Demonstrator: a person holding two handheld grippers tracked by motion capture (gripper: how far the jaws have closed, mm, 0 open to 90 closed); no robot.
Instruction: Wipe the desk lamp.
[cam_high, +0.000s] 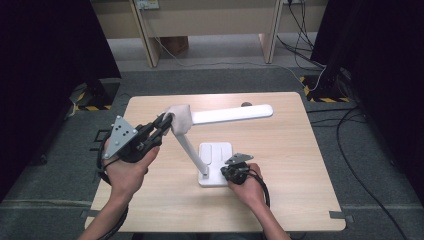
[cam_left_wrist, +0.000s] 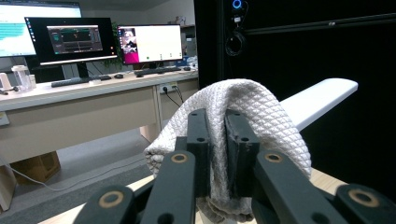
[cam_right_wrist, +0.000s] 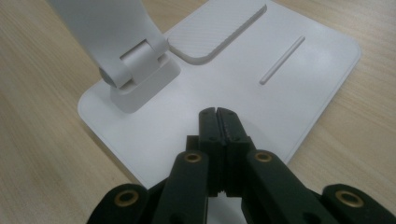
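Left tool (cam_left_wrist: 217, 123) clamps a white quilted cloth (cam_left_wrist: 243, 105) against the desk lamp's arm (cam_high: 186, 145); right tool (cam_right_wrist: 218, 114), jaws closed and empty, presses the lamp base (cam_right_wrist: 299, 88) on the counter (cam_high: 280, 150).

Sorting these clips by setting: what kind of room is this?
Probably an office or lab recording bay: a small wooden table on grey carpet between black screens, floor cables, and desks with lit computer monitors behind.

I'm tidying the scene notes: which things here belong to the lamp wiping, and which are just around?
In the job:
- white folding desk lamp
- grey quilted cloth, clamped in the left hand-held gripper
- right hand-held gripper, shut, on the lamp's base

Just around:
- light wooden table
- black monitors
- cardboard box
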